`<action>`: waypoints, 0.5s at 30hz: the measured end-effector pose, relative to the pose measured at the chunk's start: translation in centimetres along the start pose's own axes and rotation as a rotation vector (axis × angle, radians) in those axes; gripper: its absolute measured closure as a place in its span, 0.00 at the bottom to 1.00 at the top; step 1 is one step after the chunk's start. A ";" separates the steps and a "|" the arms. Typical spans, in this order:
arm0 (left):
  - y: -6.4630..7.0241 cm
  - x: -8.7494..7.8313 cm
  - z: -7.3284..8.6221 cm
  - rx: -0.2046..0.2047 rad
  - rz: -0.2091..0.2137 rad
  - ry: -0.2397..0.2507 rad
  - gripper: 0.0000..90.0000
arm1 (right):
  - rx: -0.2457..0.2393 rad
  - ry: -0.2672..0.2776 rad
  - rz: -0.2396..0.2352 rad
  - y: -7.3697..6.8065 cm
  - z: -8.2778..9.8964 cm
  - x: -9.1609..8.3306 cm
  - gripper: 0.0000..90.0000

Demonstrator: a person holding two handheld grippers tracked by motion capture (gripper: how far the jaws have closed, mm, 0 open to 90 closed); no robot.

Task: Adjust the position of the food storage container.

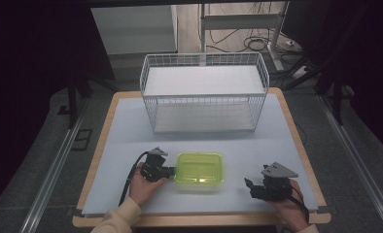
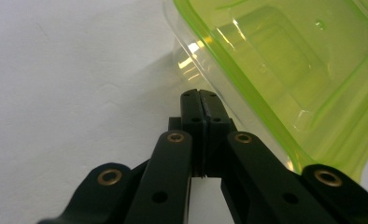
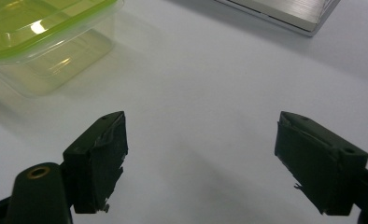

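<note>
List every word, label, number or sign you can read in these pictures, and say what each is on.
None can be read. The green-lidded plastic container has only plain embossed shapes on its lid, the white wire basket bears no label, and no marking shows on the left gripper or the right gripper.

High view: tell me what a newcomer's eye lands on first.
The lime-green lidded container glows at the table's near middle, with the left gripper, jaws shut, at its left edge. Behind it stands a white wire basket, and the right gripper rests open at the near right.
</note>
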State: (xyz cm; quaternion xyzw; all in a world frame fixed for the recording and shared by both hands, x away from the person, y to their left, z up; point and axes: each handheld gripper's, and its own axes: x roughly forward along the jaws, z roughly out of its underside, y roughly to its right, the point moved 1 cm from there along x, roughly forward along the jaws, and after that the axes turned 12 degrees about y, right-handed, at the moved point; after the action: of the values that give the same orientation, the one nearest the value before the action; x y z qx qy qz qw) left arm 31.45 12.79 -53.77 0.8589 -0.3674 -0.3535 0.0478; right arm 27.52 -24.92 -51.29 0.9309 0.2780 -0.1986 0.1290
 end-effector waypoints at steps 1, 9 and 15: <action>0.1 0.0 0.0 -0.002 0.003 0.001 1.00 | 0.000 0.000 0.001 0.0 0.0 0.0 0.19; -0.5 -1.2 0.0 -0.031 0.010 0.047 1.00 | 0.031 0.041 -0.007 0.0 -0.1 -0.2 0.19; -1.3 -3.7 0.2 -0.056 0.003 0.115 0.99 | 0.102 0.063 -0.030 0.1 -0.2 -0.2 0.19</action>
State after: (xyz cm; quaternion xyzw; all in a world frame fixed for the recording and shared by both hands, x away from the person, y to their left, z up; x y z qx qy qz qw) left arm 30.26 16.25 -52.25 0.8756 -0.3553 -0.3137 0.0933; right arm 27.48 -24.98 -50.99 0.9379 0.2852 -0.1849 0.0695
